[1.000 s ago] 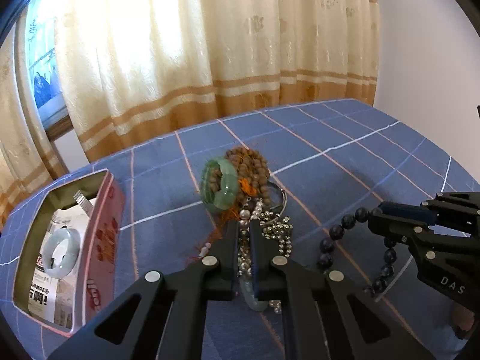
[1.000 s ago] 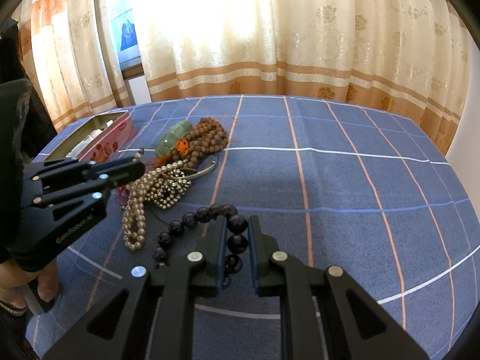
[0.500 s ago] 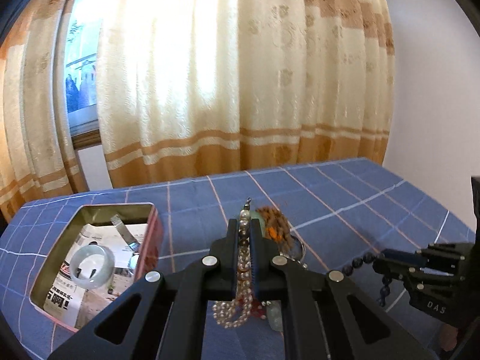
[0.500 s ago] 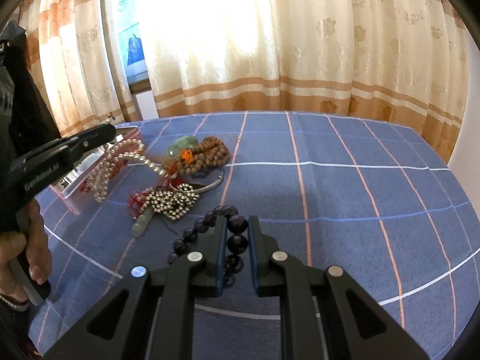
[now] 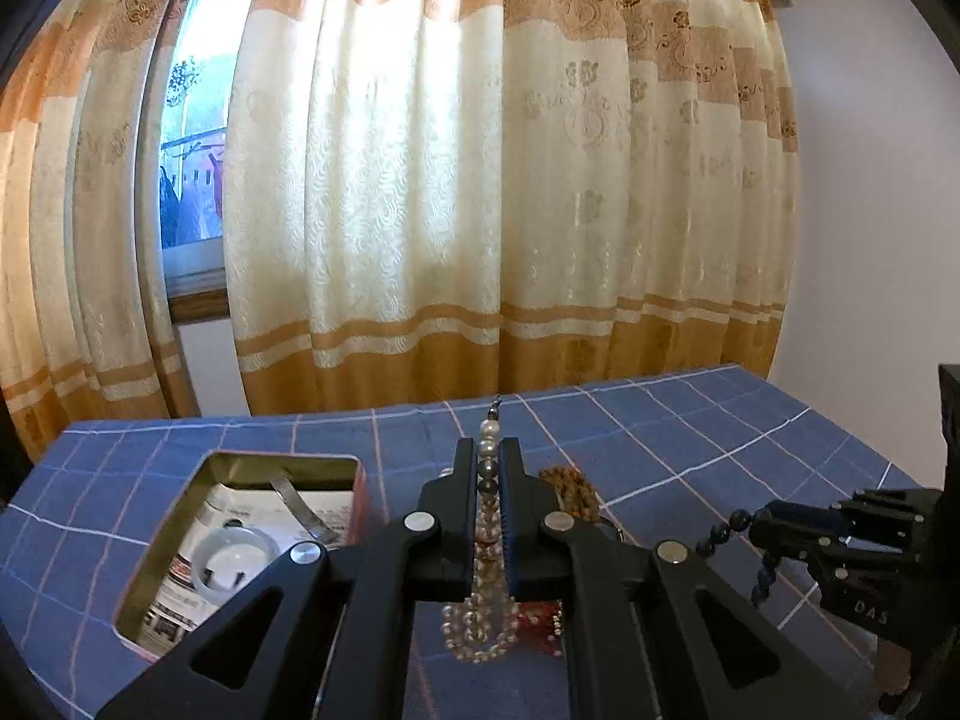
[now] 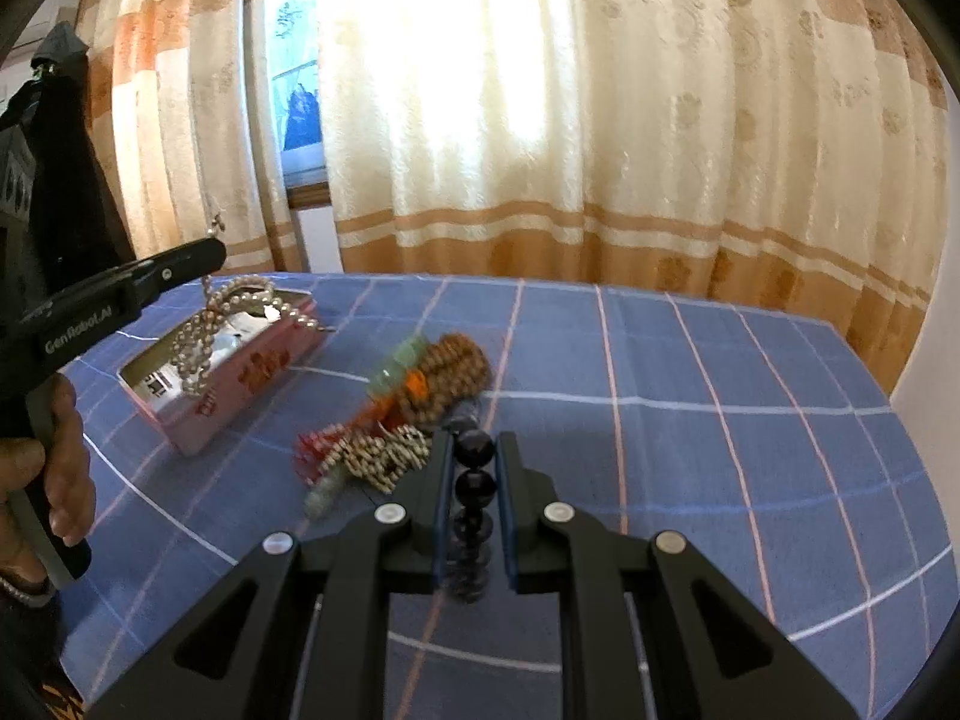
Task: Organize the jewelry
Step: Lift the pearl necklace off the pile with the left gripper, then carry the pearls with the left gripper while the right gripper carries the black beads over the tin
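Pearls (image 5: 487, 480) now above blue-checked tablecloth (image 5: 690, 420)

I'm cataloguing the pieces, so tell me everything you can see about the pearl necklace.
The pearl necklace is a strand of small, round, glossy cream beads, a few greyer, with a small metal clasp at its top end. The left gripper is shut on it near that end, so it is lifted off the cloth, and its loops dangle in a bunch. From the right wrist camera it hangs over the open pink tin; whether it touches the tin is unclear.
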`<state>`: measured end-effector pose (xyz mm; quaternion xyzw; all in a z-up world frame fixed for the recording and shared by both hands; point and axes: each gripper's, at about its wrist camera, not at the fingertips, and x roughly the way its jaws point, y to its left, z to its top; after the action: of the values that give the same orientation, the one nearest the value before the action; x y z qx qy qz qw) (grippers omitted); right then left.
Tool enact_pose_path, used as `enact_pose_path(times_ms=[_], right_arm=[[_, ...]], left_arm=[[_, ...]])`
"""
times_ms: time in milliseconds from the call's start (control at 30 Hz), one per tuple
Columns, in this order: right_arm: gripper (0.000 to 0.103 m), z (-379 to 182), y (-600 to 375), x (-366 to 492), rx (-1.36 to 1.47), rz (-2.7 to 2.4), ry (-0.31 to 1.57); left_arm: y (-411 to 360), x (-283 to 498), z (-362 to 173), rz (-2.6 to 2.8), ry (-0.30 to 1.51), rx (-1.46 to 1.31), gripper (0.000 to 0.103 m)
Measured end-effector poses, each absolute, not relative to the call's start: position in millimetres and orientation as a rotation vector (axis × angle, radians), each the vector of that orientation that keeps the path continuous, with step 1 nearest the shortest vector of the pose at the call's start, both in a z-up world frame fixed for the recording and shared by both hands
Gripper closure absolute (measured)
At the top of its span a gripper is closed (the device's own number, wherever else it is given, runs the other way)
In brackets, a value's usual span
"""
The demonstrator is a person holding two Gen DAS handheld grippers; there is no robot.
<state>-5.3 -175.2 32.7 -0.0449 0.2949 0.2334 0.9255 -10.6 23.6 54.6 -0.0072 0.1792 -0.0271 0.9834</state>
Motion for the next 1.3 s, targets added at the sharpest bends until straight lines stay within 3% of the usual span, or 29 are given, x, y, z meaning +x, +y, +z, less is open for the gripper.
enact_pose_path(times_ms=[767, 1300], right_arm=[[0.087, 93.0, -47.3, -3.5, -0.198, 0.685, 0.492], [0.087, 62.8, 34.3, 4.0, -0.153, 0.815, 0.514]], left_arm=[[136.6, -19.2, 53.2, 0.158, 0.407, -0.054, 0.097], [177.6, -2.3, 17.6, 0.201, 0.515, -0.135, 0.097]])
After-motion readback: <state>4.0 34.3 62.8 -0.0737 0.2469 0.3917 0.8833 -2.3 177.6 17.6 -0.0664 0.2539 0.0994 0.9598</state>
